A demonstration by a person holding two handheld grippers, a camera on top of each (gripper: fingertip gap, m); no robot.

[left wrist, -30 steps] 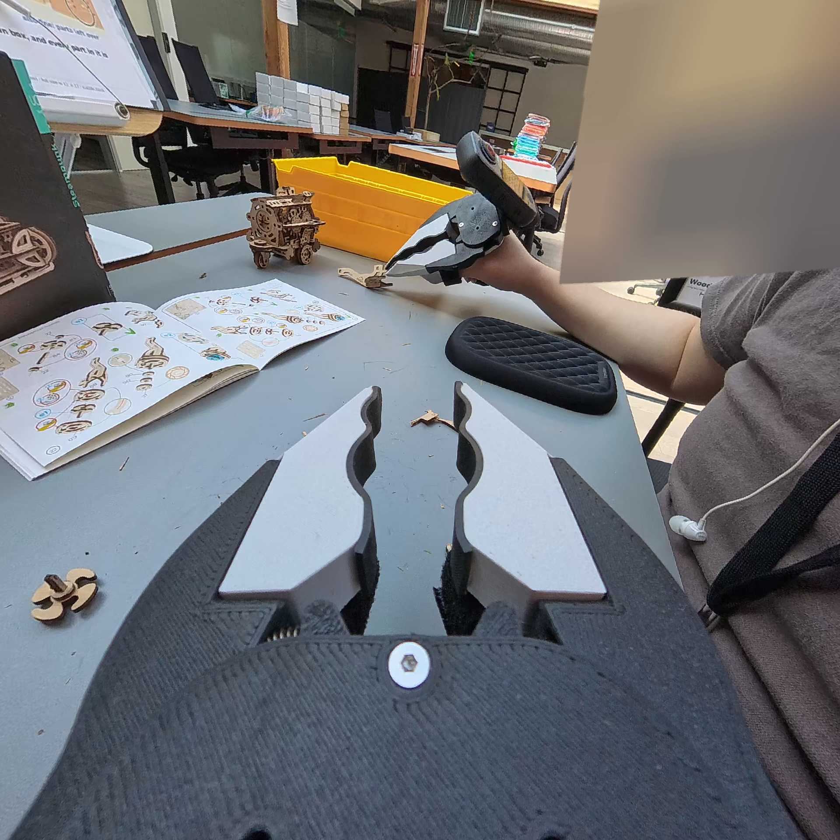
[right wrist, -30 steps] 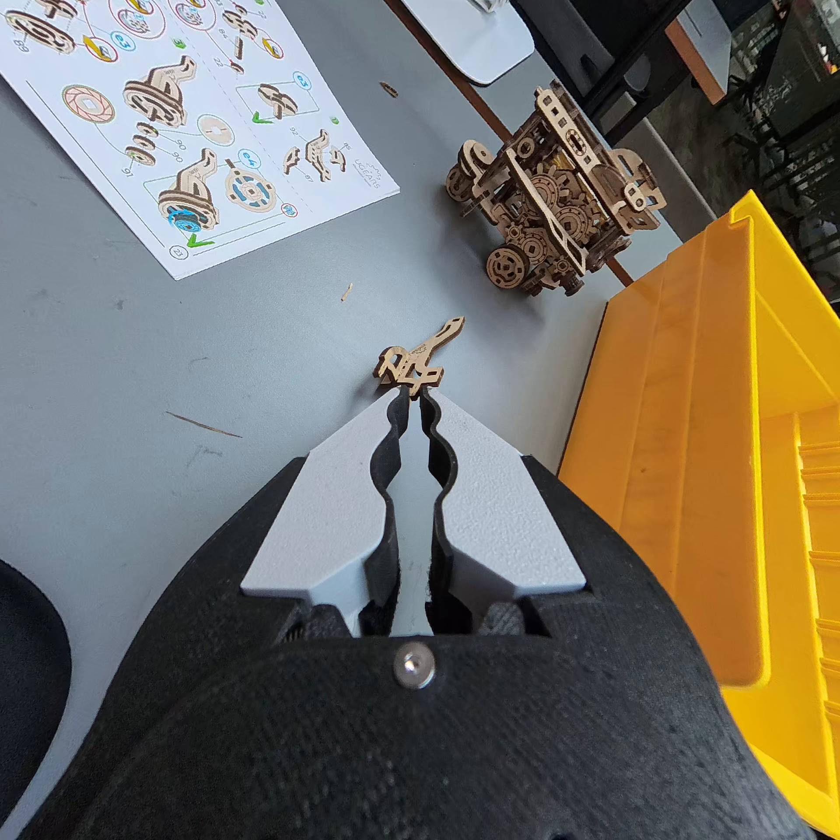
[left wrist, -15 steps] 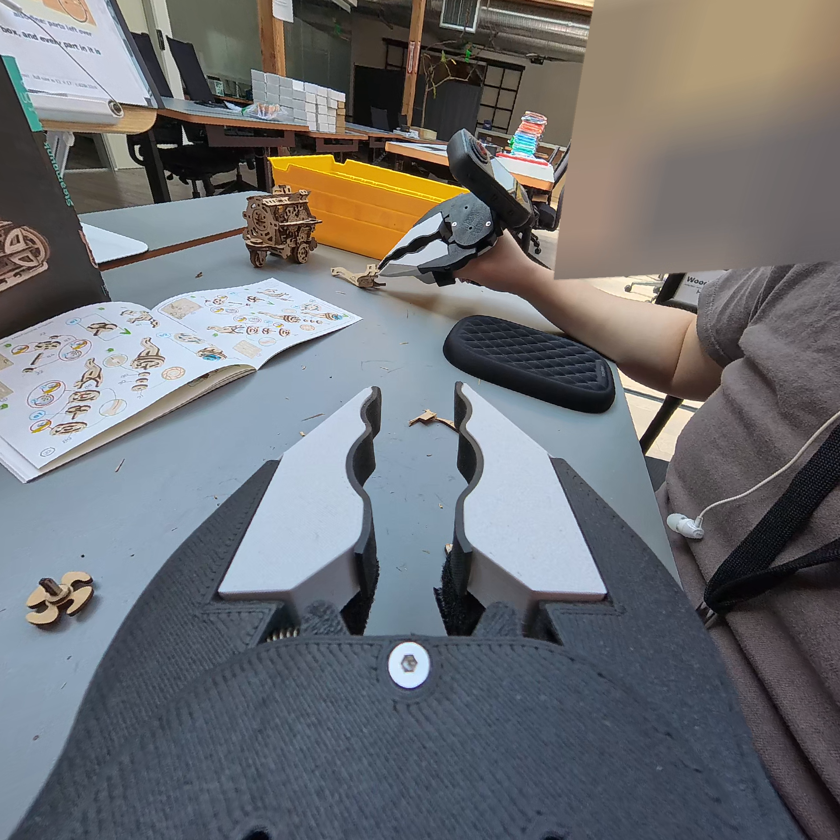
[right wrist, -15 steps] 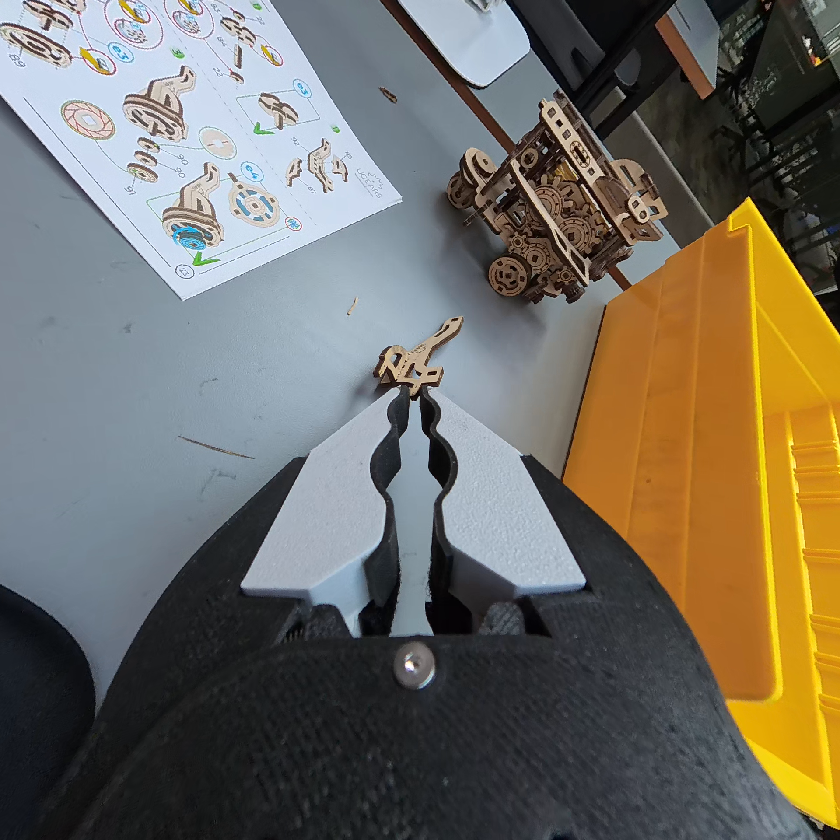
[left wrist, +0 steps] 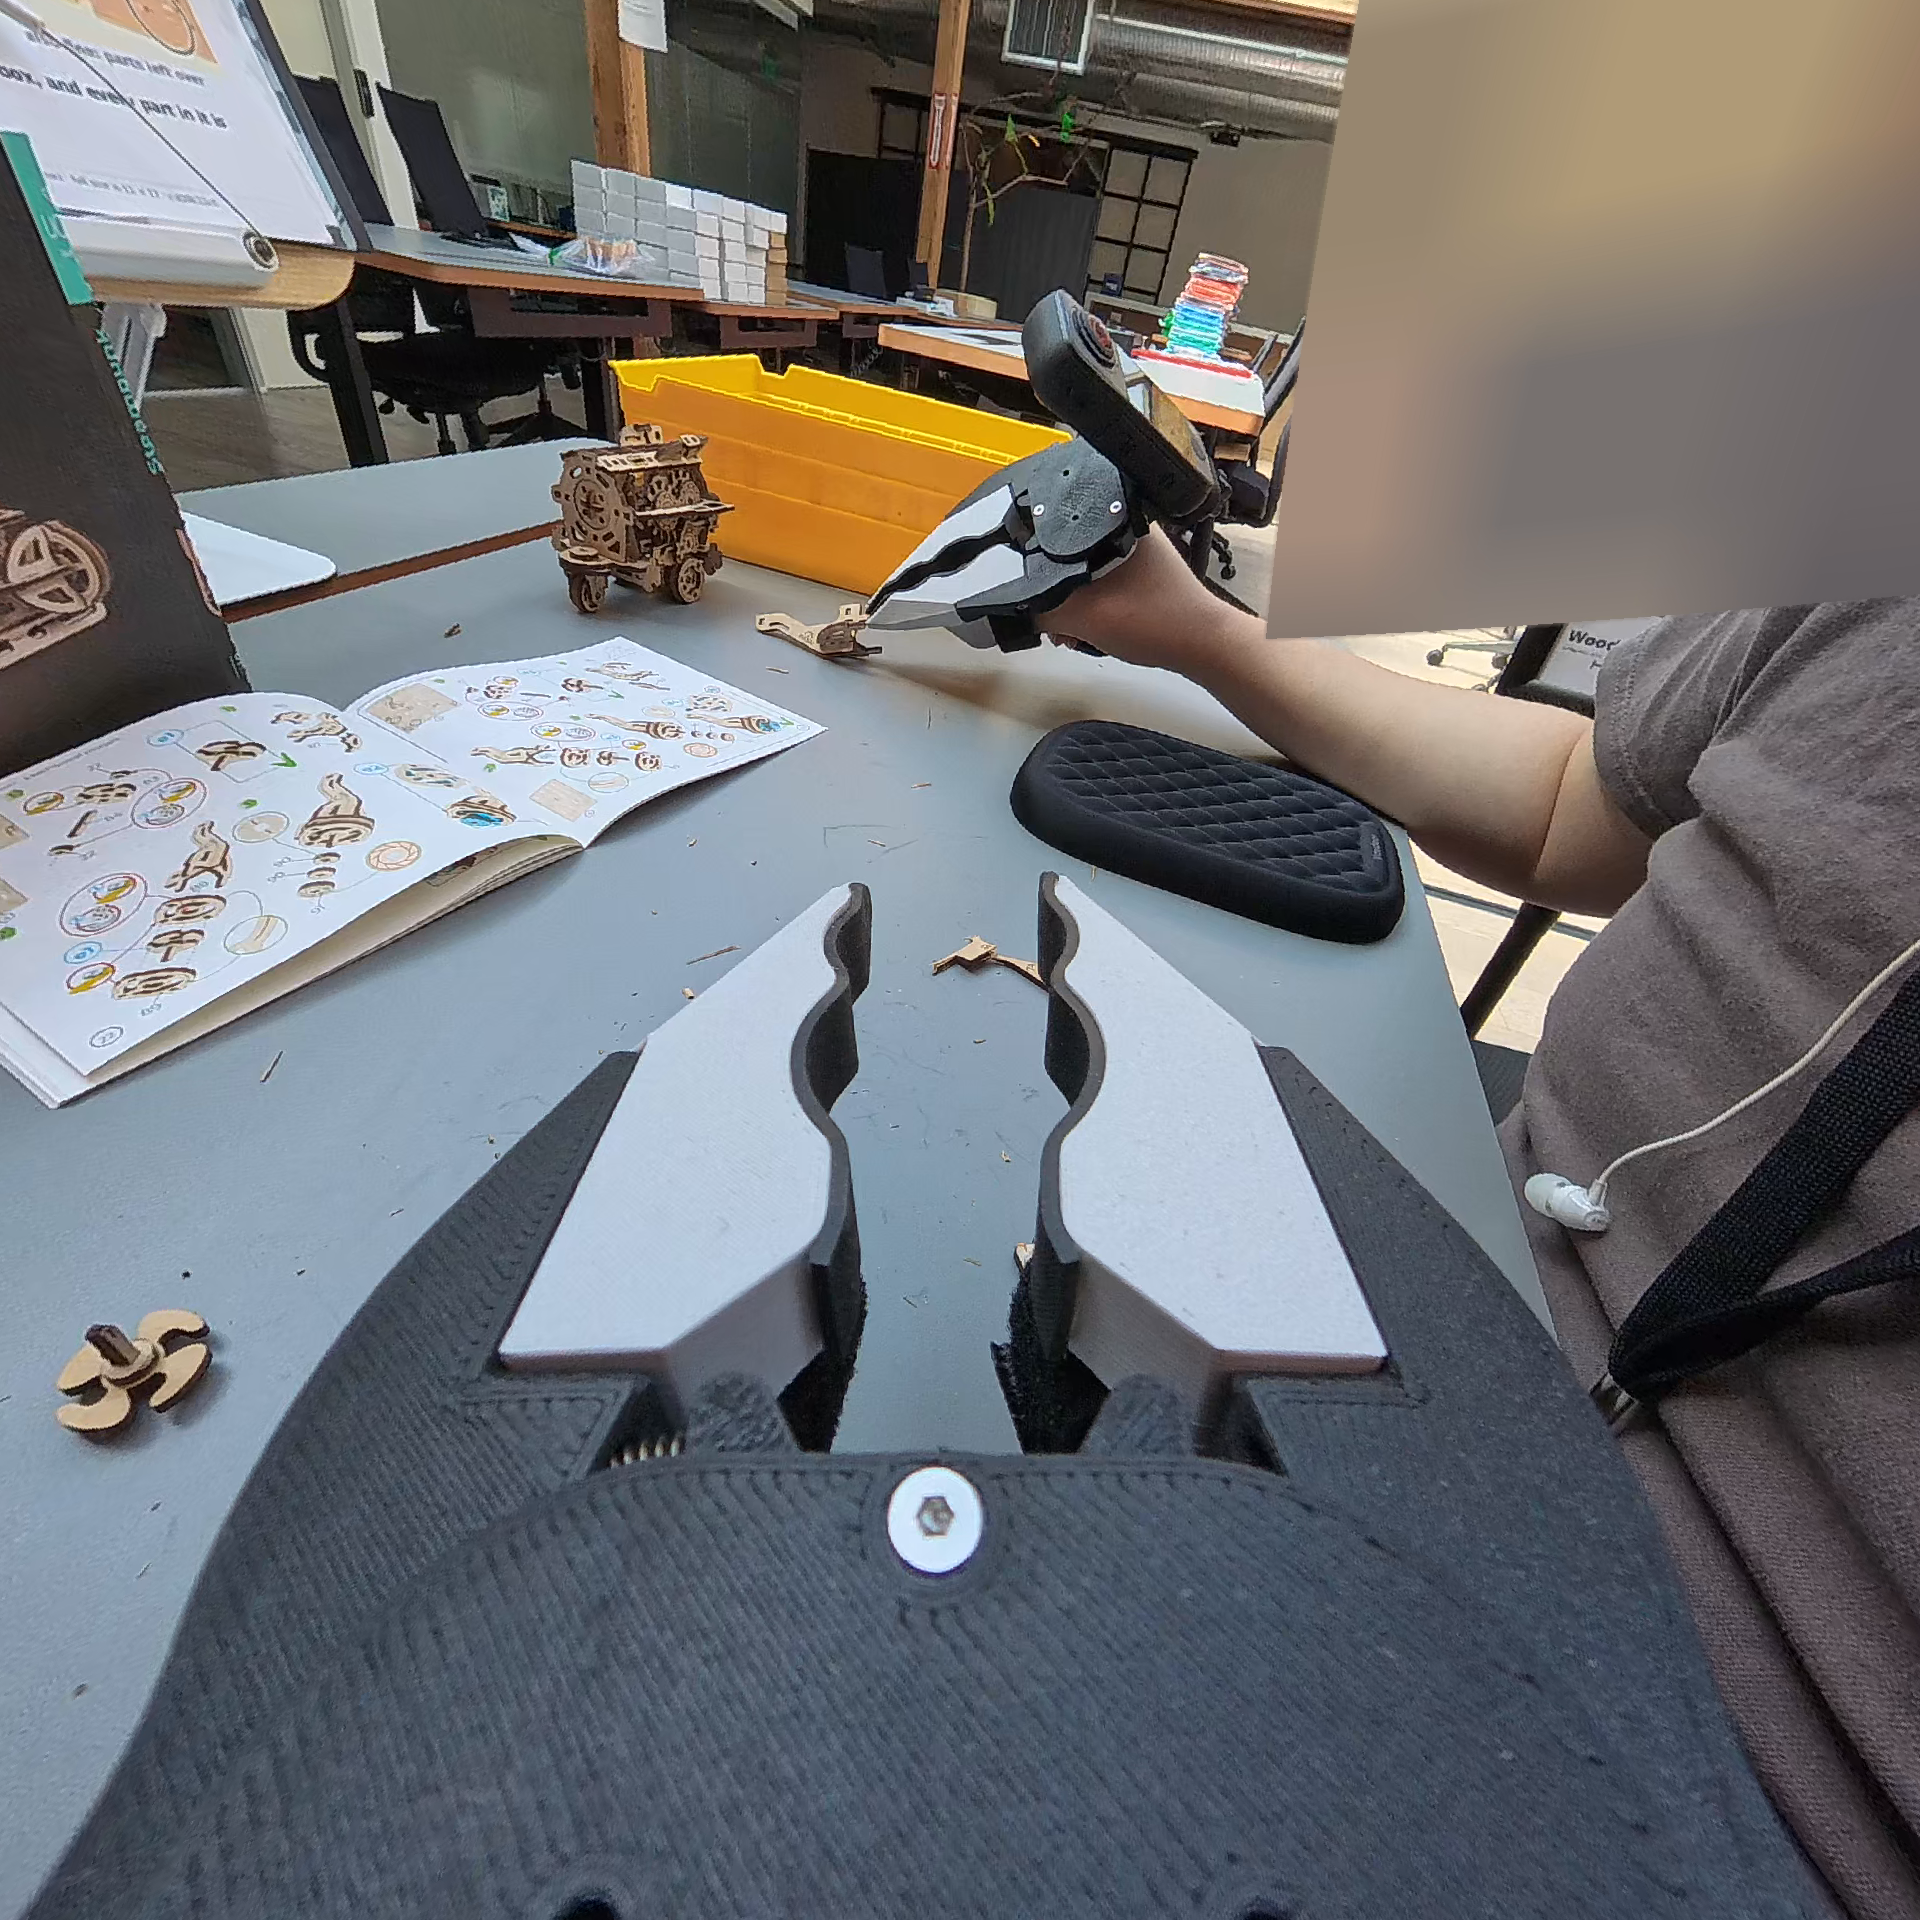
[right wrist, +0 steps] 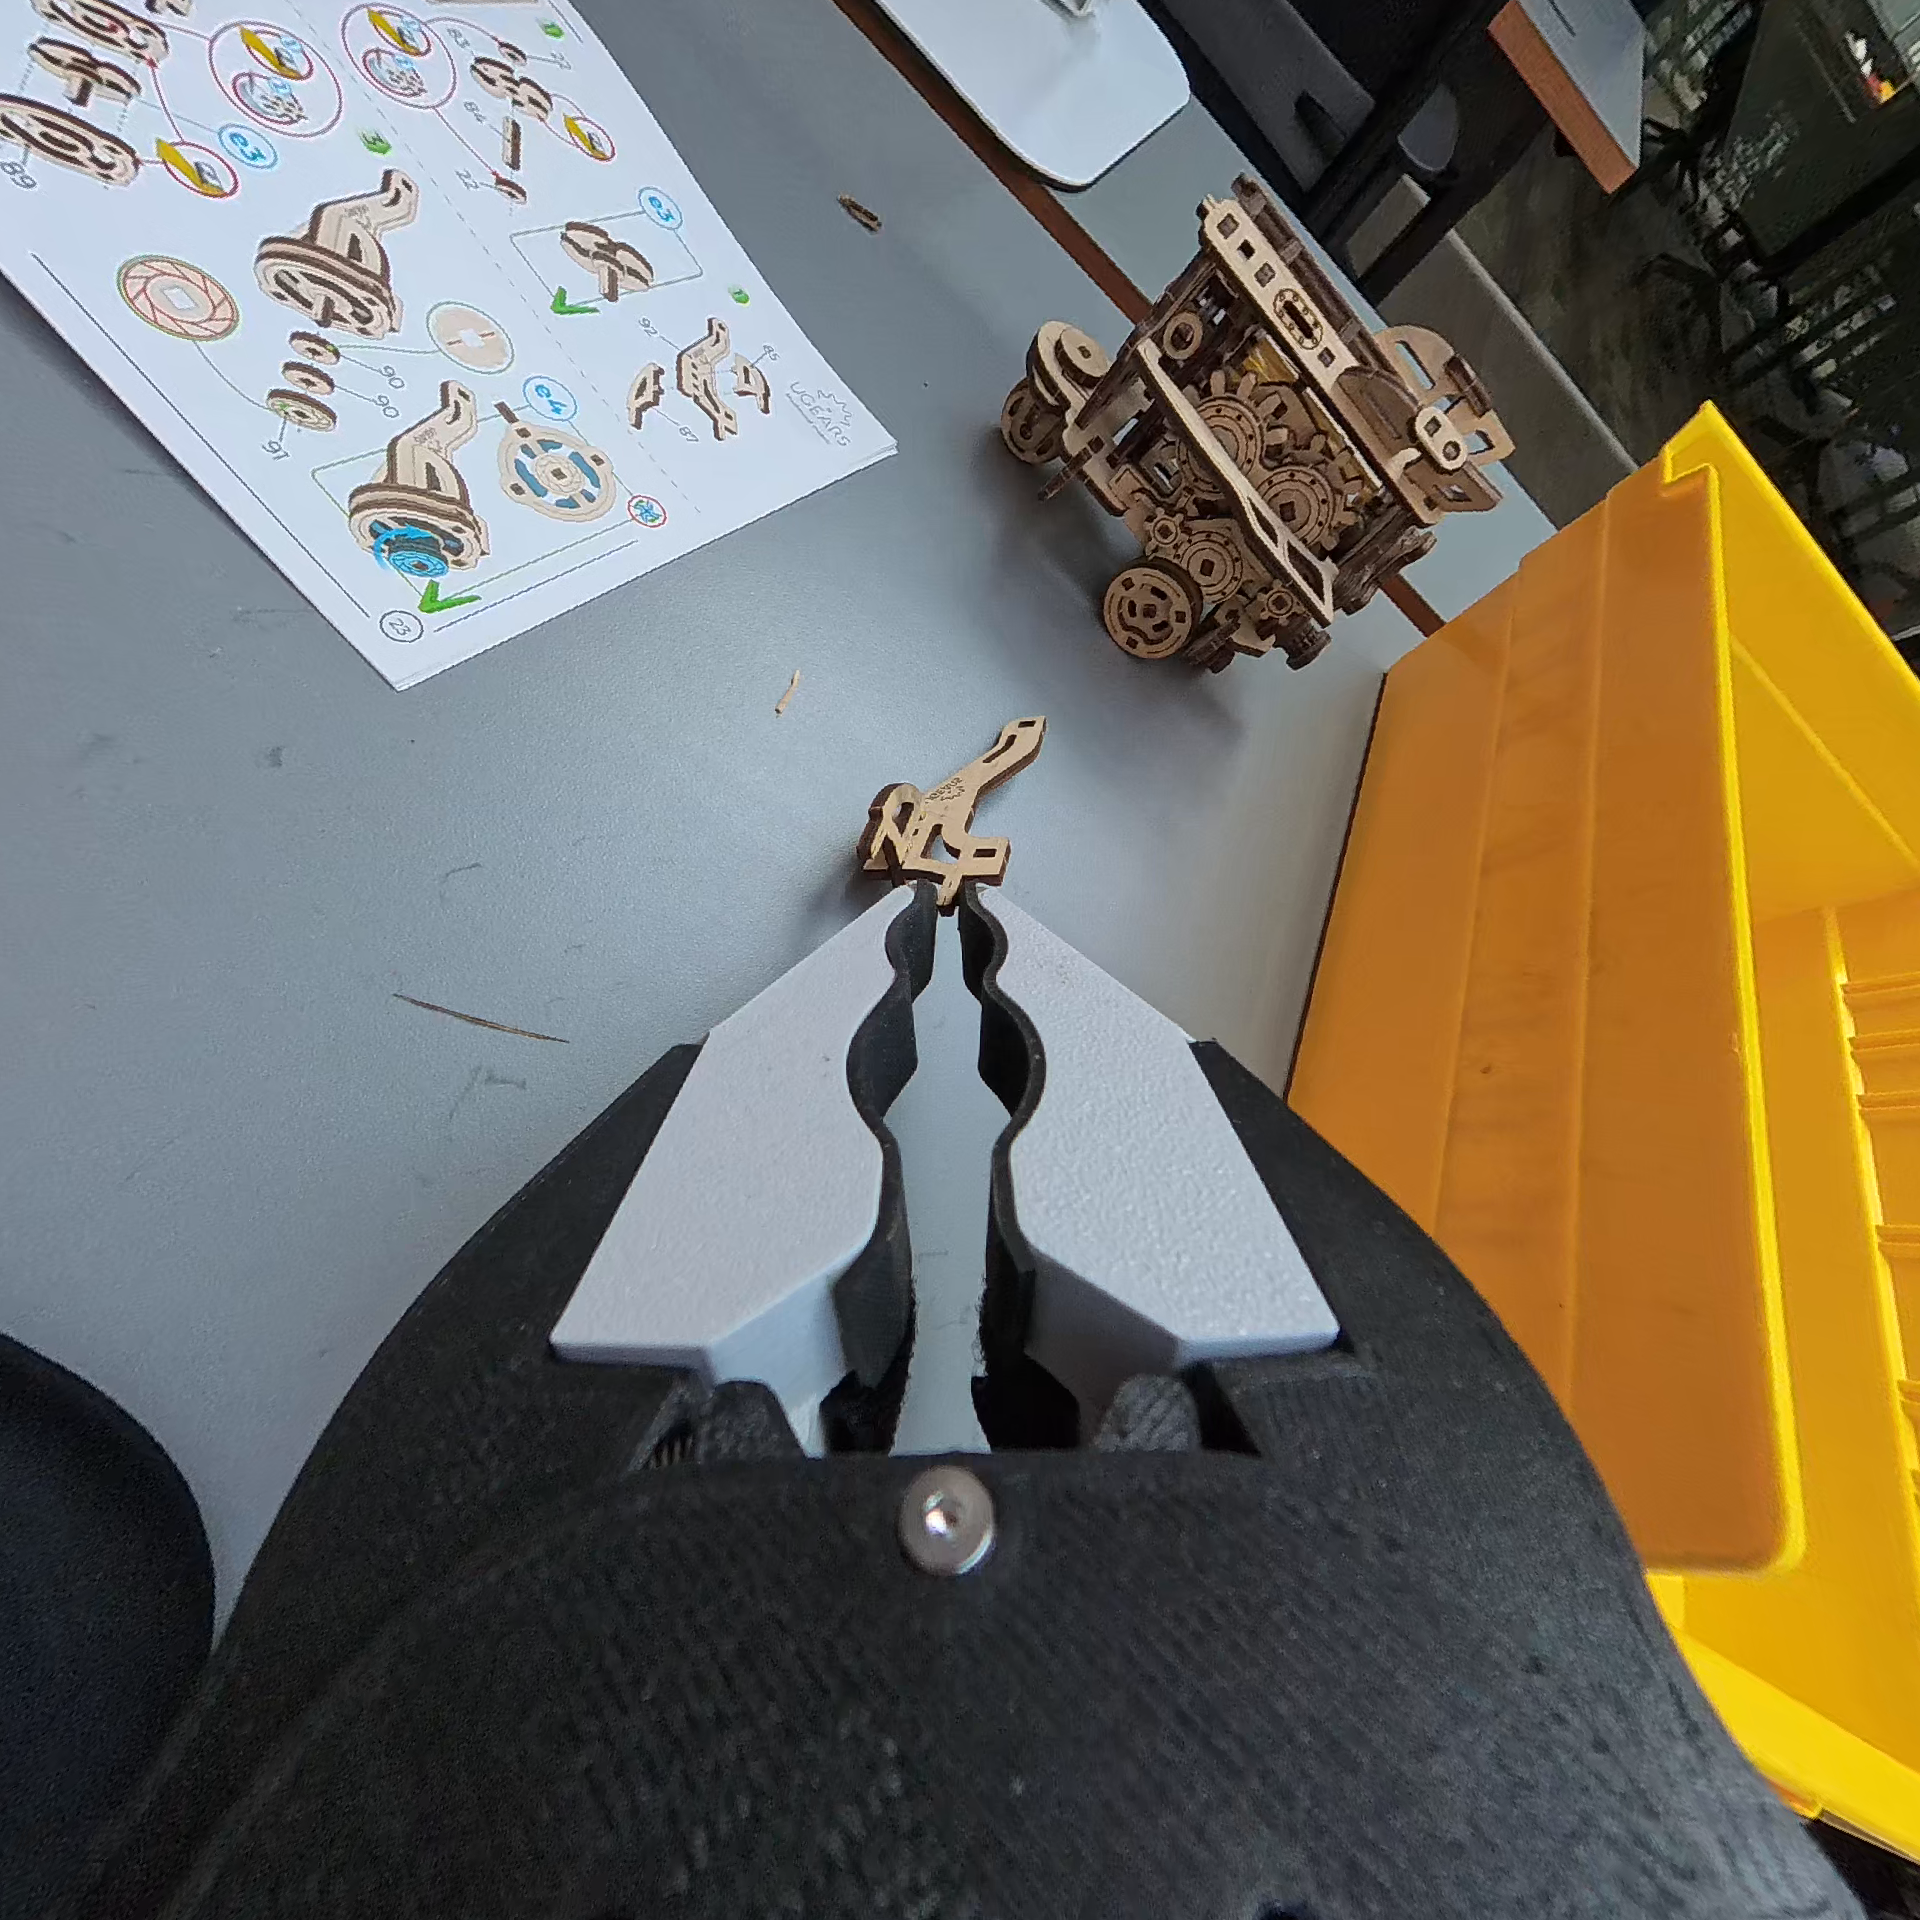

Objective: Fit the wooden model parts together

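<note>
My right gripper (right wrist: 940, 896) is shut on the near end of a small flat wooden lever part (right wrist: 951, 821), held just above the grey table (right wrist: 312, 1039). The same gripper (left wrist: 883, 615) and part (left wrist: 816, 634) show farther off in the left wrist view. The built wooden model (right wrist: 1247, 509) stands beyond the part; it also shows in the left wrist view (left wrist: 639, 530). My left gripper (left wrist: 954, 914) is open and empty over the table. A small wooden scrap (left wrist: 982, 958) lies just past its fingertips. A wooden propeller piece (left wrist: 130, 1371) lies at the left.
An open instruction booklet (left wrist: 312, 821) lies at the left, also in the right wrist view (right wrist: 364, 312). A yellow bin (right wrist: 1621, 1091) stands right of the lever part. A black wrist pad (left wrist: 1210, 826) lies near the table's right edge. A dark box (left wrist: 73, 540) stands at far left. Tip to tip, the grippers are about 35 cm apart. The wooden propeller piece (left wrist: 130, 1371) lies some 15 cm from my left tips, 45 cm from my right tips.
The right gripper has moved slightly toward the wooden model with the lever part in it. The left gripper has stayed open and nearly still.
</note>
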